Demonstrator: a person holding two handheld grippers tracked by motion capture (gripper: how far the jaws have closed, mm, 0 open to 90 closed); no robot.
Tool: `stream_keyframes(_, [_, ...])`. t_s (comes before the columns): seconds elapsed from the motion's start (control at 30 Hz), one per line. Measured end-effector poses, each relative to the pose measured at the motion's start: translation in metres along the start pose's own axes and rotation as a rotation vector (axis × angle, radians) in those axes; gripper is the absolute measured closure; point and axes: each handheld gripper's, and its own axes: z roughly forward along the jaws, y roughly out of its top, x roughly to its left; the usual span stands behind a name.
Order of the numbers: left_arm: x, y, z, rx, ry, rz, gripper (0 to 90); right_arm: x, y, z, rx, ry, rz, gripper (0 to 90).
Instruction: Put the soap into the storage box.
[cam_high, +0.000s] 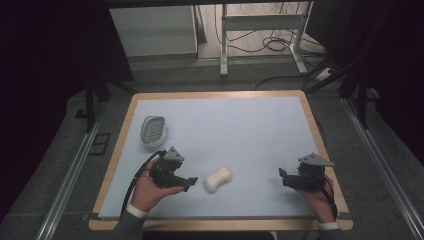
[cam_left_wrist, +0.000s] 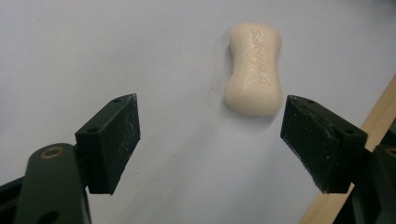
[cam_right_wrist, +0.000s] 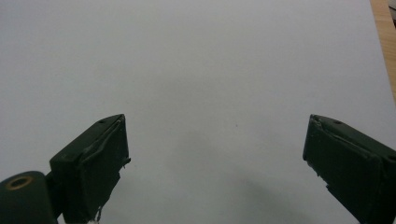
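soap bar (cam_left_wrist: 254, 70) has embossed cursive lettering along its top face, probably "safeguard", not fully legible.

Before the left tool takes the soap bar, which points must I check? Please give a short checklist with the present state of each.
1. Left tool open wide enough for the soap bar: ok, jaws stand wide apart.
2. Soap bar free on the table, nothing touching it: ok.
3. Soap bar centred between the jaws: not ok, it lies ahead and toward the right-hand jaw in the left gripper view.
4. Soap dish empty: cannot tell for sure.
5. Right tool out of the way: ok, open, far from the soap.
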Motion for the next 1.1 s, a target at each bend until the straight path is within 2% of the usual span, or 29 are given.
stream_keyframes(0.47, [-0.01, 0.013, 0.016, 0.022, -0.015, 0.018, 22.8, 0.0, 0.0, 0.0, 0.003, 0.0, 0.001, 6.8])
stream_keyframes(0.8, [-0.019, 0.023, 0.034, 0.067, -0.042, 0.036, 23.3, 0.0, 0.0, 0.001, 0.008, -0.003, -0.002, 6.7])
stream_keyframes(1.0, [-0.023, 0.027, 0.046, 0.093, -0.055, 0.028, 23.7, 0.0, 0.0, 0.001, 0.01, -0.007, -0.004, 6.8])
stream_keyframes(1.1, [-0.026, 0.03, 0.053, 0.114, -0.062, 0.046, 23.1, 0.0, -0.001, 0.001, 0.012, -0.009, -0.007, 6.8])
